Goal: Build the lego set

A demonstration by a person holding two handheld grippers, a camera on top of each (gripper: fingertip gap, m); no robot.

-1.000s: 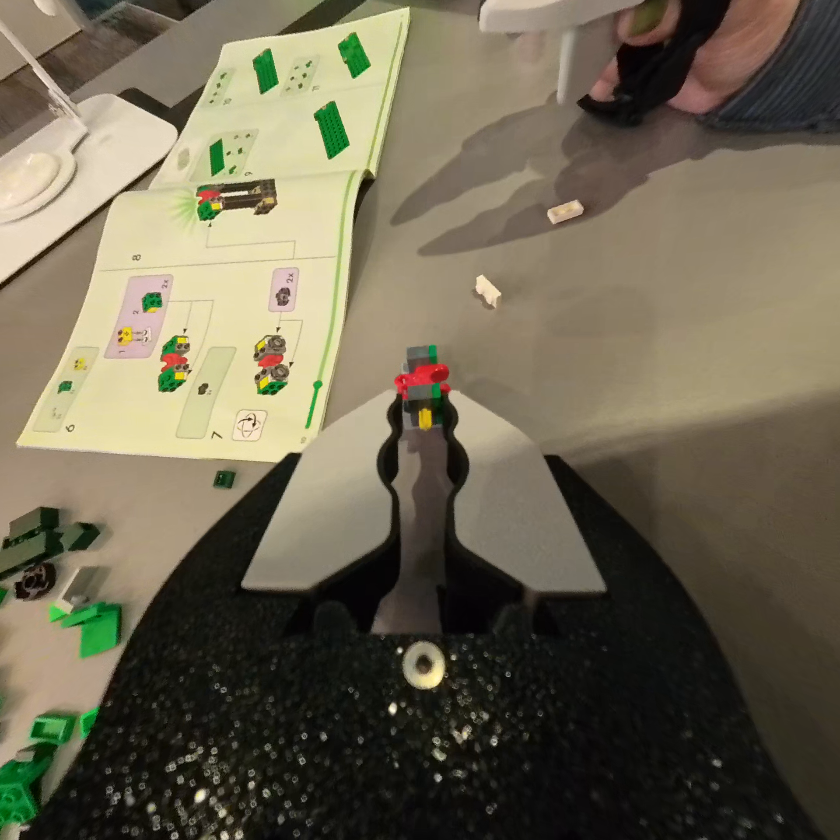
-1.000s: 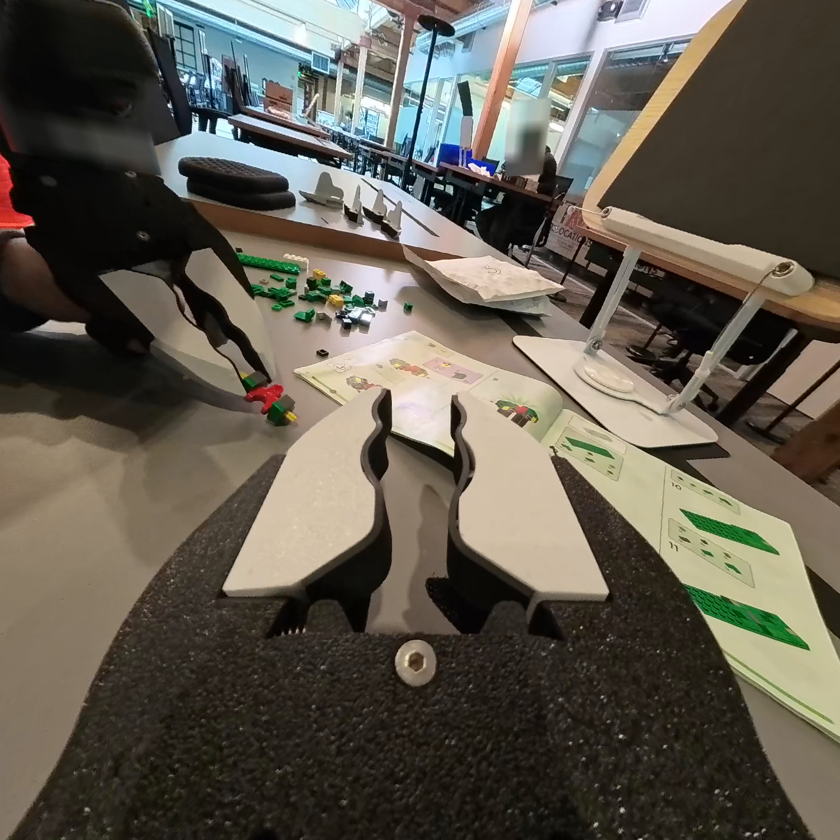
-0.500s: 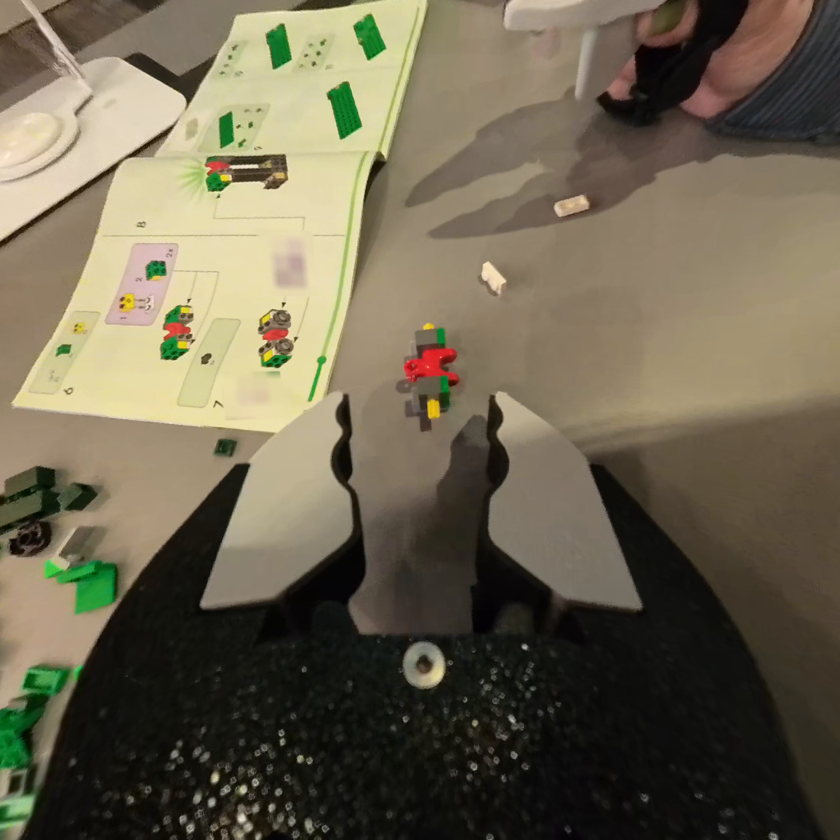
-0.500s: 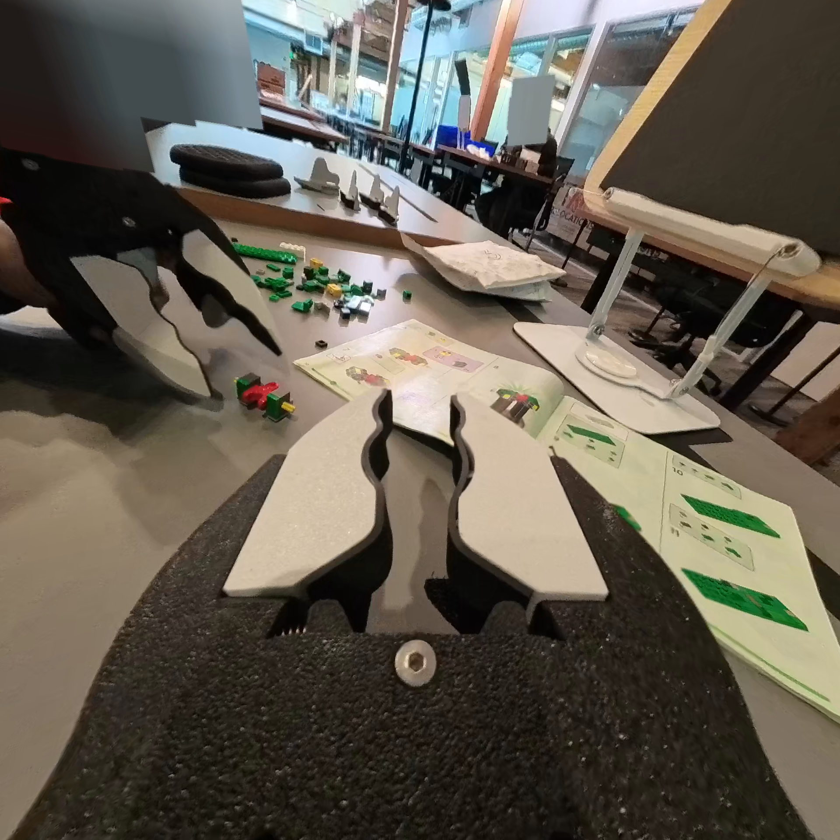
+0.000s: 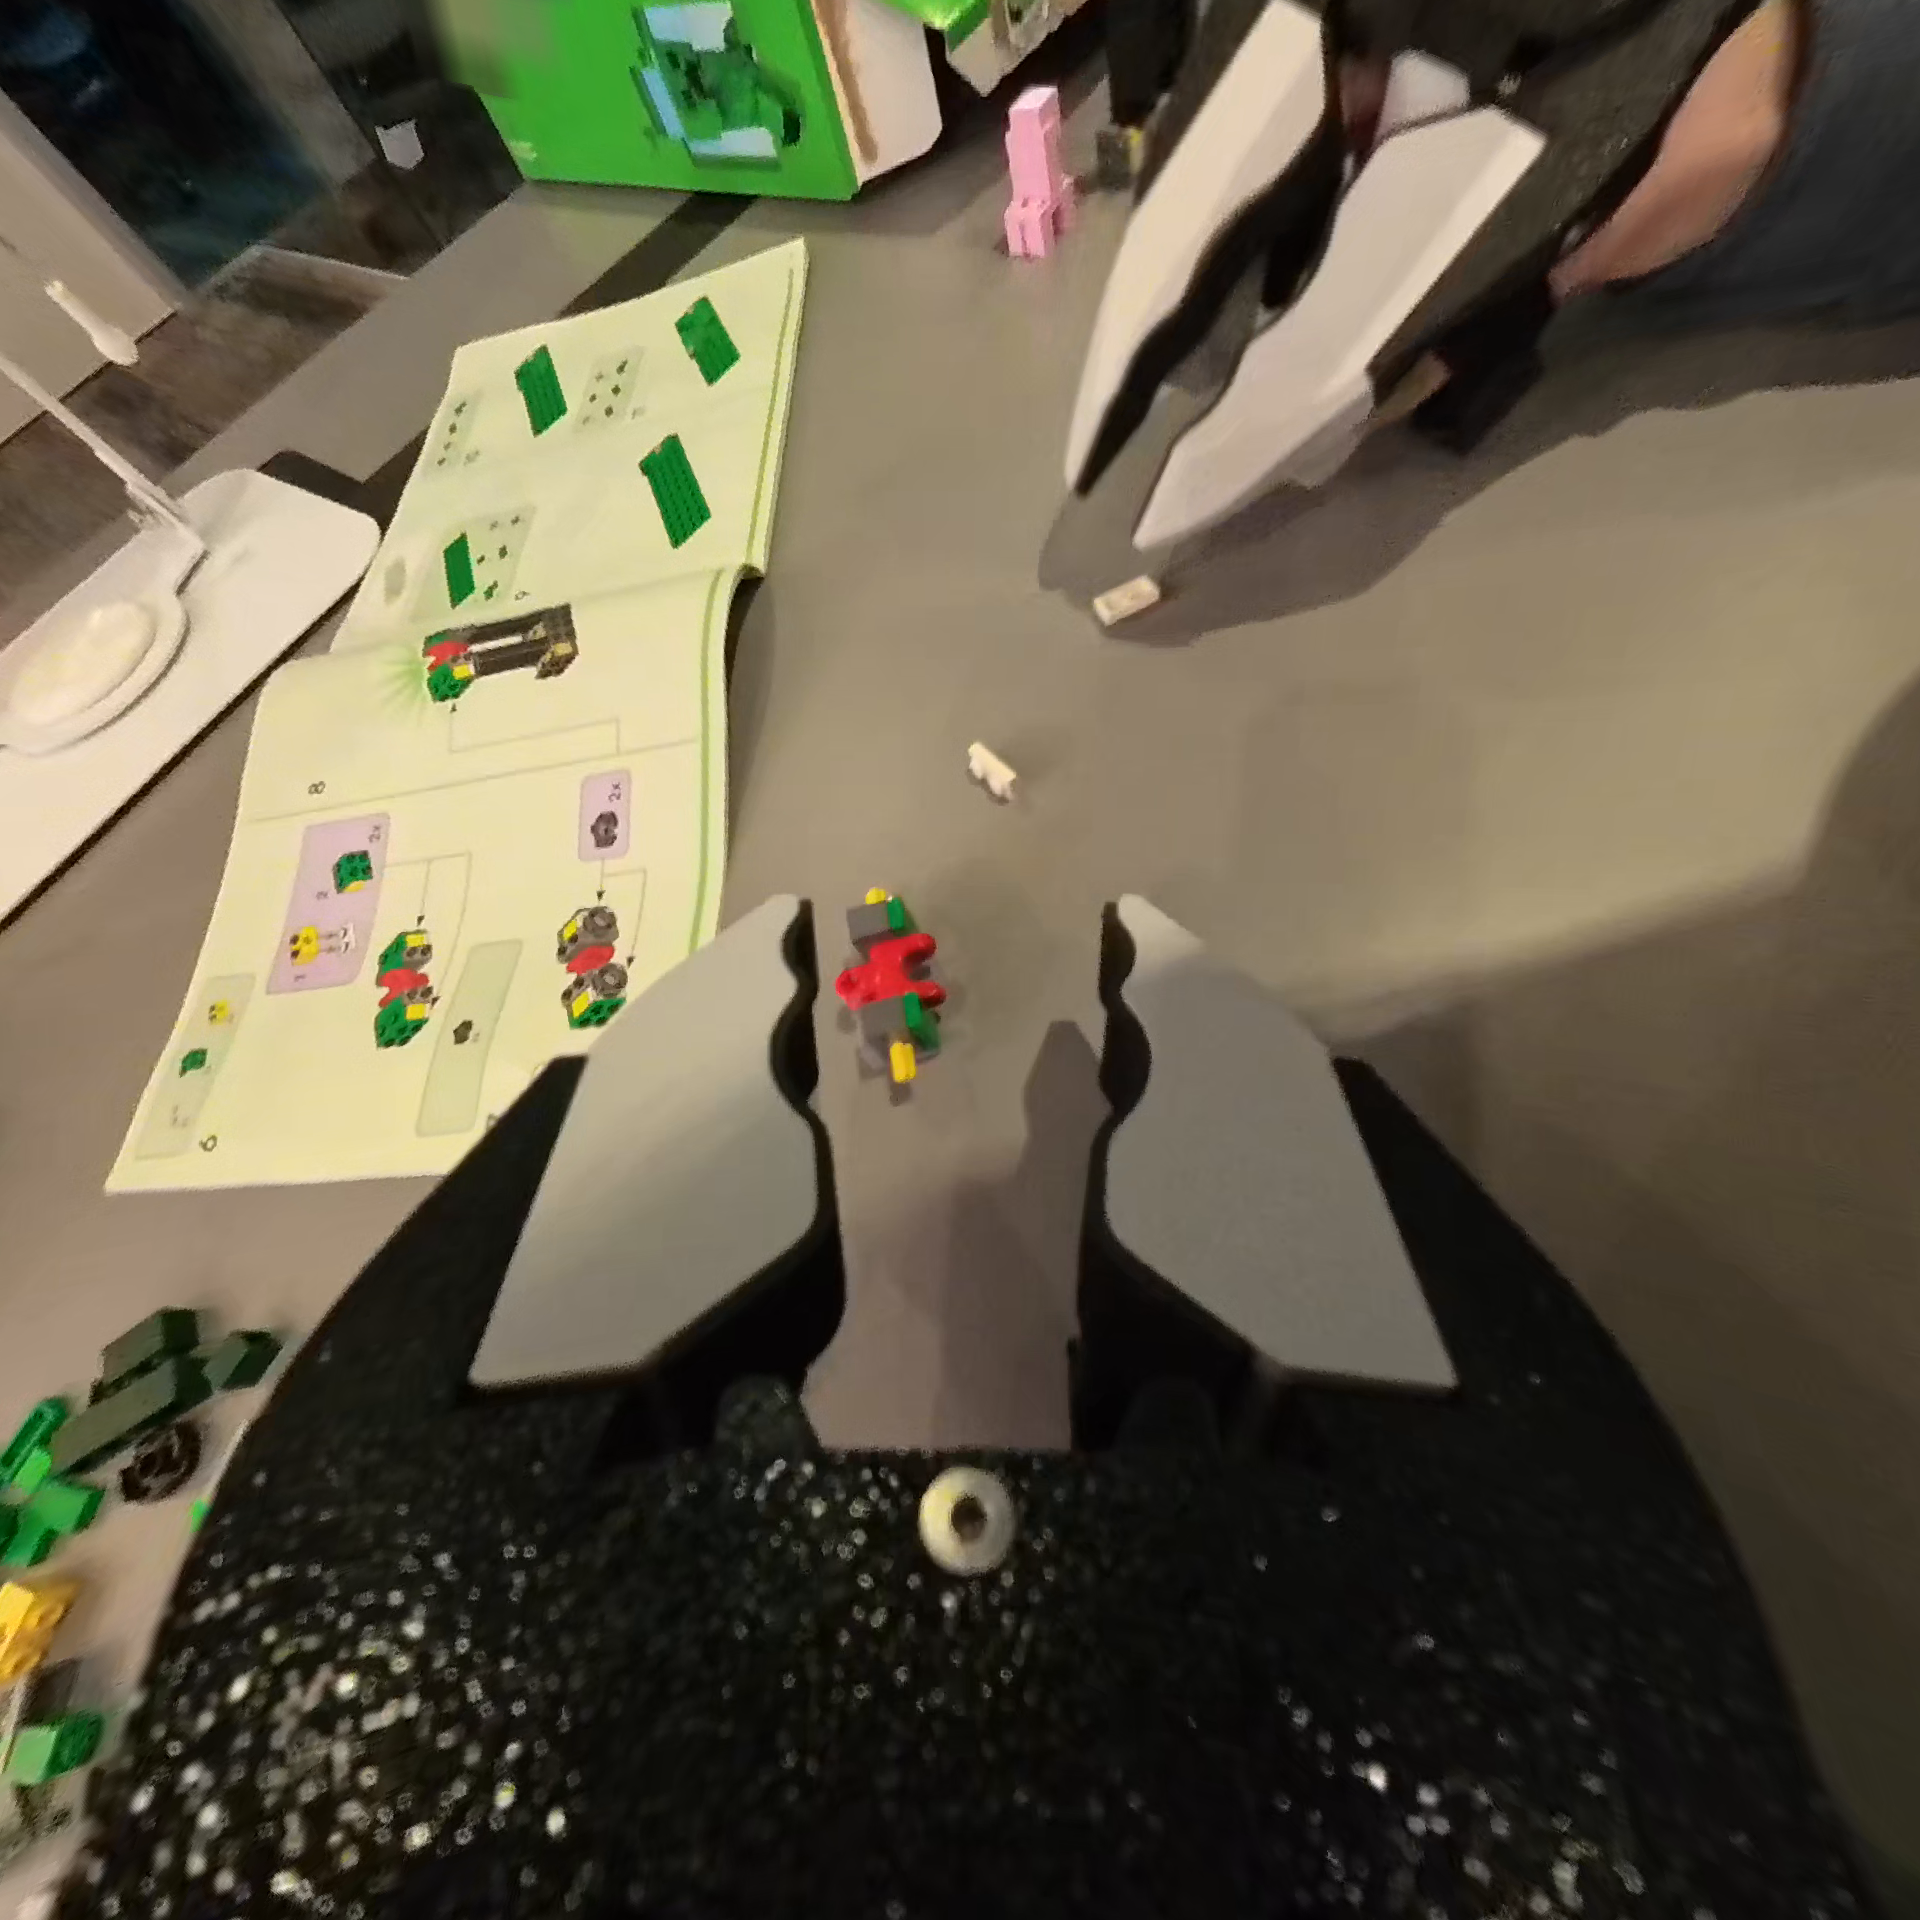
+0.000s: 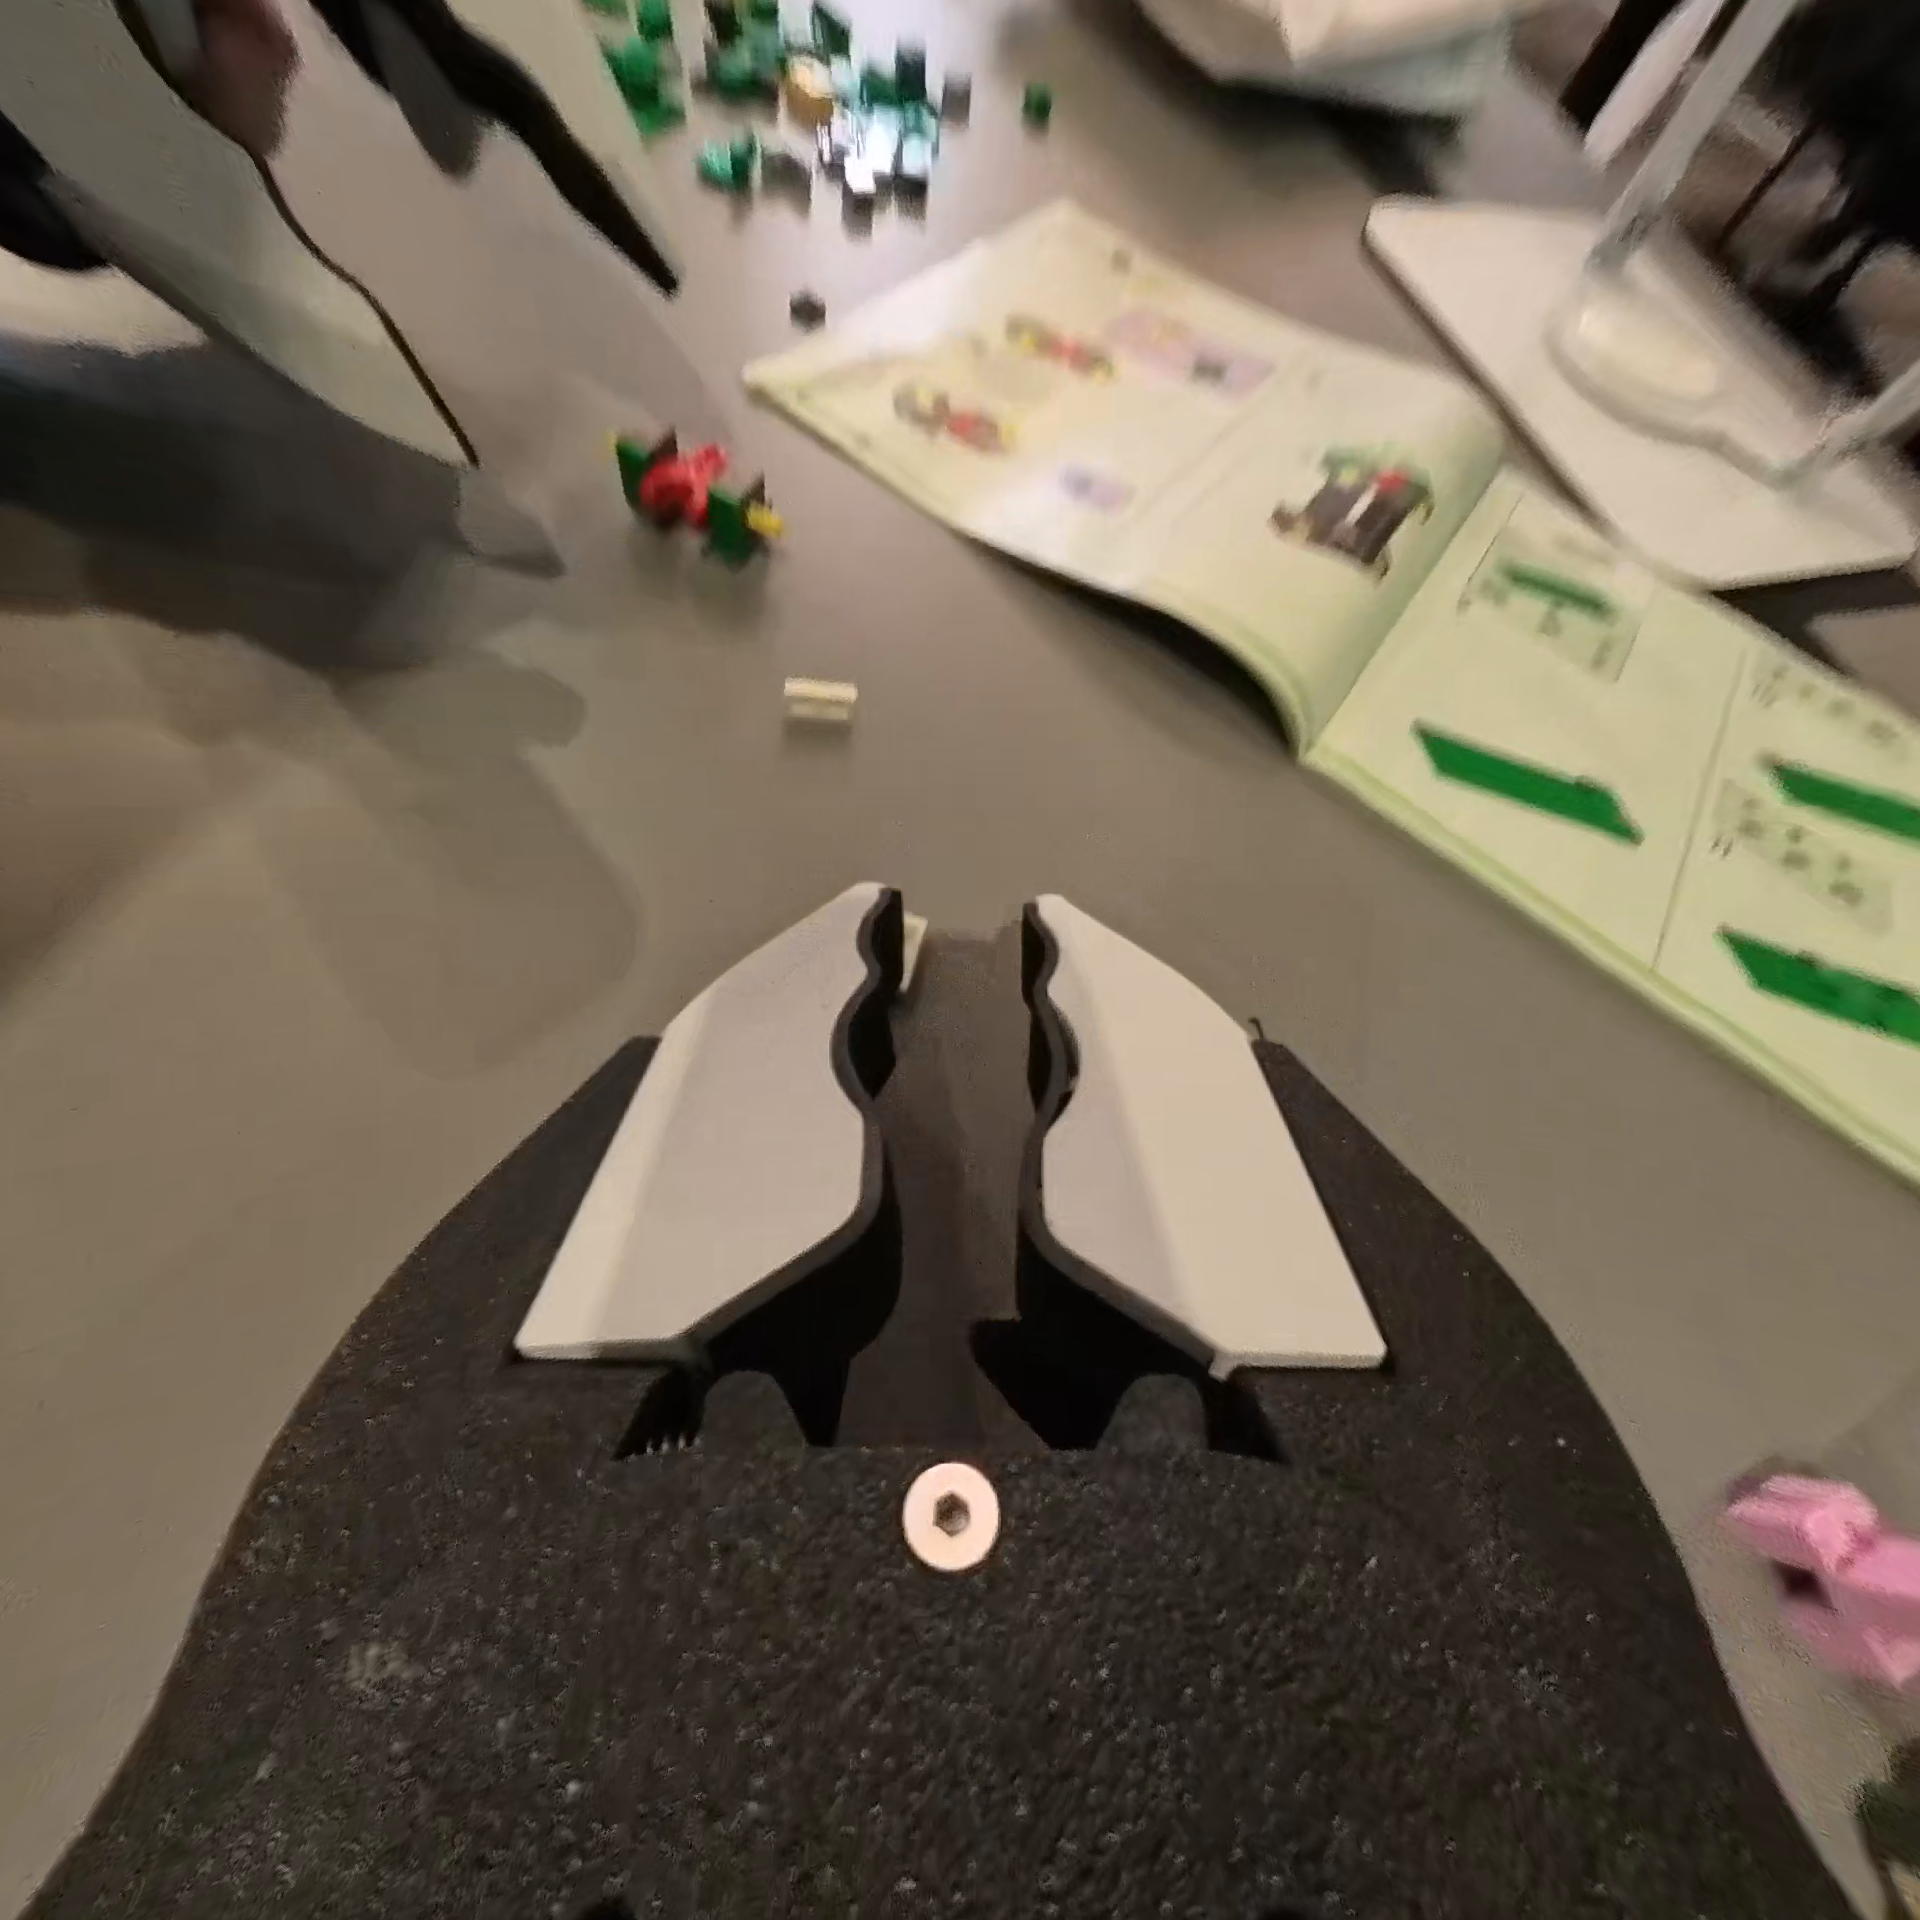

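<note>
Two grippers parted: left gripper (image 5: 951, 914) released small red-green-grey brick assembly (image 5: 891, 982), now between fingers; right gripper (image 6: 956, 909) lowered astride white plate (image 6: 914, 940), ungrasped.

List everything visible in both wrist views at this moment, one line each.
Small lego assembly: one, red, green, grey, yellow; on the table between the left jaws.
White pieces: two; one mid-table, one below the right gripper's tips.
Instruction booklet: one, pale green, open.
Loose bricks: pile, mostly green.
Pink figure: one, far side.
Green box: one.
Lamp base: one, white.
Table: grey.
Left gripper: open, empty.
Right gripper: open.
</note>
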